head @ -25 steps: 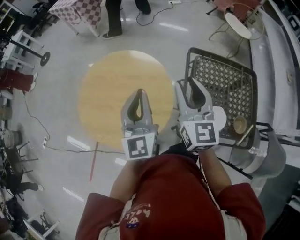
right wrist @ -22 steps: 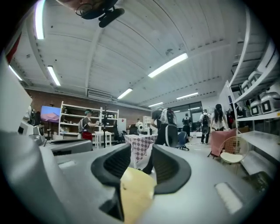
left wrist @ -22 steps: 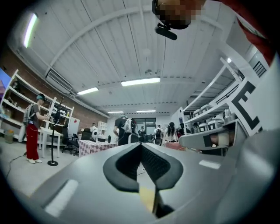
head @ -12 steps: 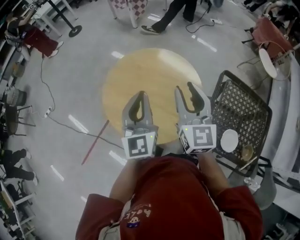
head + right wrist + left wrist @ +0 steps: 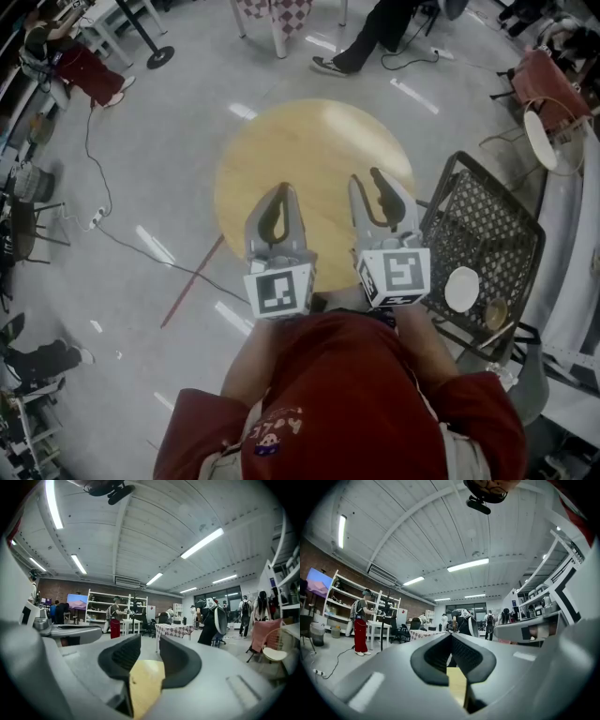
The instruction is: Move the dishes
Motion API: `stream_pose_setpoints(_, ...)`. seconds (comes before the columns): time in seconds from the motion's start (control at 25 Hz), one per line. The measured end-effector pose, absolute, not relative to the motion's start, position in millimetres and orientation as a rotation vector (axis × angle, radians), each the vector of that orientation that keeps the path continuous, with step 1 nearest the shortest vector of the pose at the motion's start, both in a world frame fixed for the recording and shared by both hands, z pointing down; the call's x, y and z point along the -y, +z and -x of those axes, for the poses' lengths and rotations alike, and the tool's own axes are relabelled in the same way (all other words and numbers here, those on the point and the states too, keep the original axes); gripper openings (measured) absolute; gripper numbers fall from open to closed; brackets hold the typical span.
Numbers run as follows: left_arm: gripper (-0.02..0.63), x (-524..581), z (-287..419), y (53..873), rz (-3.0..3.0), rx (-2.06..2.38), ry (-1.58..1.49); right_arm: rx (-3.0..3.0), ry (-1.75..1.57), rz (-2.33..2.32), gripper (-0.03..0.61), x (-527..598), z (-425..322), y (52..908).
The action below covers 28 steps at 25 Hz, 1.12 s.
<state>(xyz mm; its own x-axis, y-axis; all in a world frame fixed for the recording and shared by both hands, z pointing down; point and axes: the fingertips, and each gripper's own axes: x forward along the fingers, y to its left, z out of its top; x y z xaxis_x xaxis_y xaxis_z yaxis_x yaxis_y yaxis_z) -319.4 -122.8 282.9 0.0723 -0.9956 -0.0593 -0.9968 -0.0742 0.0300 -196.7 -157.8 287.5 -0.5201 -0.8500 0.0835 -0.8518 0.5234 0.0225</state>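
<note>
A white plate [image 5: 461,288] and a small tan bowl [image 5: 496,314] lie in a black wire basket [image 5: 487,225] at the right of the head view. Both grippers are held level over the near edge of a bare round wooden table [image 5: 309,159], side by side and empty. My left gripper [image 5: 279,187] is shut, its pads meeting with nothing between them [image 5: 451,637]. My right gripper [image 5: 367,183] is open, and only the tabletop [image 5: 146,681] shows through its gap. The dishes lie to the right of and behind the right gripper, apart from it.
People stand beyond the table near a checked-cloth table [image 5: 281,14]. A red stick [image 5: 192,281] and cables [image 5: 103,225] lie on the floor at the left. A chair [image 5: 544,103] stands at the far right, and shelving runs along the room's walls.
The view and both grippers have swung left, away from the basket. The table now lies under both grippers and the basket with the dishes sits further right.
</note>
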Motion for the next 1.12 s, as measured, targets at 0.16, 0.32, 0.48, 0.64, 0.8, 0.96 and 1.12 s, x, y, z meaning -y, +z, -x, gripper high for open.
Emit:
stream_pose_setpoints(0.16,0.006,125.7,318.2,282.5,2.298,-2.117,0.098,2.654,0.029,-1.495,0.115,158.3,196.9,289.0)
stream_pose_setpoints(0.32,0.007,125.1,318.3,283.1,2.313,-2.112,0.100,2.653,0.042,-1.484,0.069,155.7,199.8,291.4)
stream_pose_setpoints(0.48,0.006,124.7,320.2,285.5,2.309,-2.111,0.079,2.671,0.031,-1.450,0.003,156.2,205.5,290.8)
stream_pose_setpoints(0.64,0.006,128.8,315.2,282.7,2.322,-2.080,0.078,2.681,0.038,-1.441,0.000,158.4,199.8,283.5)
stream_pose_setpoints(0.8,0.007,131.9,318.8,278.5,2.322,-2.086,0.108,2.675,0.023,-1.452,0.000,160.4,201.0,277.1)
stream_pose_setpoints(0.96,0.007,132.2,315.9,280.0,2.333,-2.087,0.119,2.651,0.021,-1.452,0.000,160.1,196.7,279.0)
stream_pose_setpoints(1.12,0.007,133.2,316.0,281.3,2.341,-2.090,0.124,2.644,0.028,-1.464,0.000,161.0,194.0,279.6)
